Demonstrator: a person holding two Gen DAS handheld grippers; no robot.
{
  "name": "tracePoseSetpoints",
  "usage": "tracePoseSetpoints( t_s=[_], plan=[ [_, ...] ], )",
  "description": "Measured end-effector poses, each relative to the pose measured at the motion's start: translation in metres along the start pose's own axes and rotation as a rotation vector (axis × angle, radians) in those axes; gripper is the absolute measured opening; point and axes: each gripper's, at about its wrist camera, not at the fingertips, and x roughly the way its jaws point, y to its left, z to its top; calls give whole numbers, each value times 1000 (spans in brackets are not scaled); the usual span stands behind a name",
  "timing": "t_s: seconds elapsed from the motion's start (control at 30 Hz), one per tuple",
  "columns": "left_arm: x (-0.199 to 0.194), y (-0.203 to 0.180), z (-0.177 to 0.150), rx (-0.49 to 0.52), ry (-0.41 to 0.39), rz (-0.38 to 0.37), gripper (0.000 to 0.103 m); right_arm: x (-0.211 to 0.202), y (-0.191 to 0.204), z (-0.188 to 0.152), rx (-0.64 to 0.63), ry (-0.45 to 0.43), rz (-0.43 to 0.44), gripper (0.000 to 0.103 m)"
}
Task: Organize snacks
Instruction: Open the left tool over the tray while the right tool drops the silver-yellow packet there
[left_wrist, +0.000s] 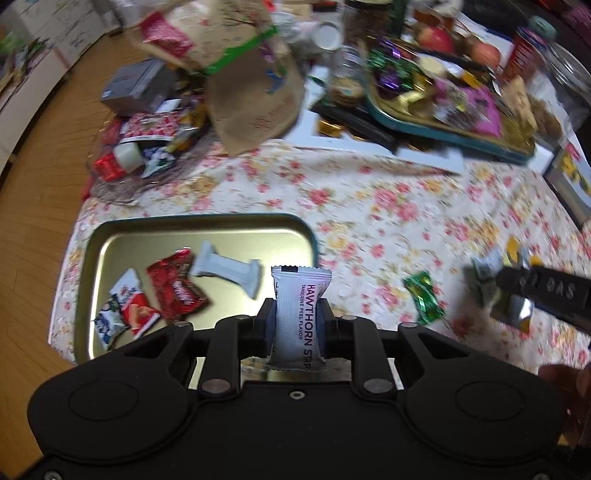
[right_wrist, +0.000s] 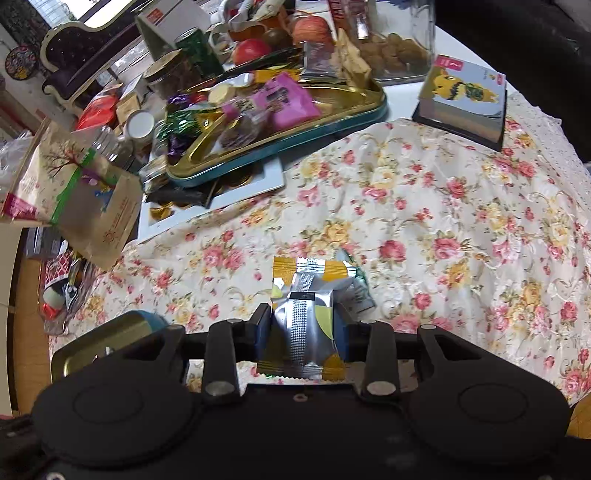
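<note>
The left gripper (left_wrist: 297, 317) squeezed the white hawthorn strip (left_wrist: 298, 317), standing up tall. The gold tray (left_wrist: 110, 236) lay just ahead, to its left. The right gripper (right_wrist: 304, 325) pinched a silver-yellow snack (right_wrist: 306, 317), farther from the tray.

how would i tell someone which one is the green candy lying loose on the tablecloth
Start at the gold tray on the floral tablecloth, then look right of it, past the left tool. The green candy lies alone on the cloth, the only shiny green foil wrapper there, left of the silver and yellow packets.
</note>
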Motion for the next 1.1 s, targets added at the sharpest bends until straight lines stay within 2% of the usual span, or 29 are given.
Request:
tracePoseSetpoints(
  t_s=[0.17,0.3,0.5,0.63,0.8,0.97,1.1],
  plan=[
    [-2,46,7,-119,-20,60,29,2,20,-8,-40,7,14,38],
    [-1,80,7,-197,-11,79,30,3,37,-12,-61,11,34,38],
    [7,114,-5,-233,-2,117,30,2,68,-20,-112,14,75,38],
    [9,132,-11,-247,-2,121,37,5,85,-26,-147,19,92,38],
    [7,149,-14,-301,3,92,37,7,98,-33,-178,17,105,38],
    [10,155,-15,-341,46,46,37,8,104,-37,-204,3,129,38],
    [19,151,-16,-334,90,43,37,2,113,-41,-234,-13,199,38]
  ],
)
